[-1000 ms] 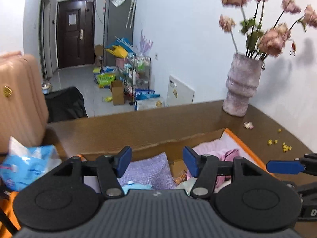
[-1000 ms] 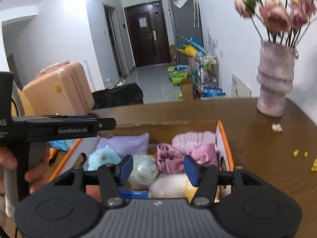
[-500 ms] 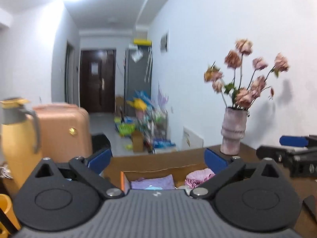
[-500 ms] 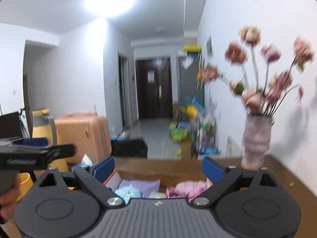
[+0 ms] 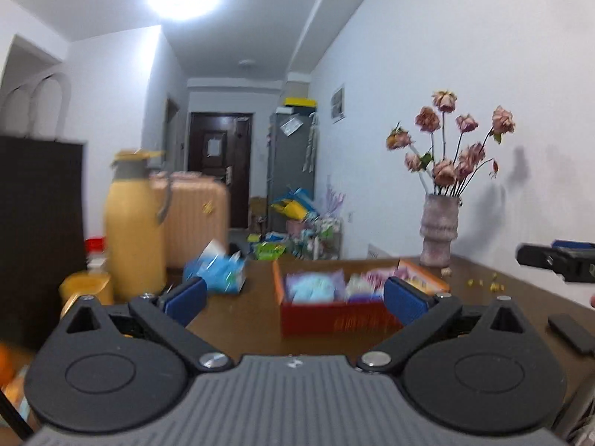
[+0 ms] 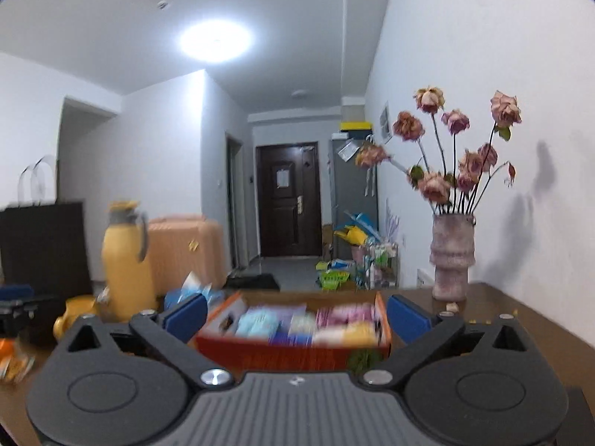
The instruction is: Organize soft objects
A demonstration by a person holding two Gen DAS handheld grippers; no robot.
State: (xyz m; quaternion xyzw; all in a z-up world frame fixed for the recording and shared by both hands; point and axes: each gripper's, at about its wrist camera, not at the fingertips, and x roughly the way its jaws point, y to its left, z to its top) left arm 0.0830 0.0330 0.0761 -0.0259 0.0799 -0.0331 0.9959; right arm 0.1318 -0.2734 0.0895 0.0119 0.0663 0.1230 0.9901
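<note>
An orange-red cardboard box [image 5: 334,321] stands on the brown table, filled with soft items: a light blue plush [image 5: 316,290], purple cloth and pink cloth. It also shows in the right wrist view [image 6: 290,353], blurred. My left gripper [image 5: 293,297] is wide open and empty, back from the box. My right gripper [image 6: 295,316] is wide open and empty, just in front of the box. The right gripper's side also shows at the right edge of the left wrist view [image 5: 557,260].
A vase of dried pink roses [image 6: 452,256] stands at the table's far right by the wall. A yellow thermos jug [image 5: 134,223], a blue tissue pack [image 5: 217,273] and a yellow cup [image 5: 85,288] stand at the left. A dark flat object [image 5: 572,332] lies at the right.
Both grippers have pulled back and away from the box and opened wide. The box, which filled the lower view a second ago, now sits farther off on the table.
</note>
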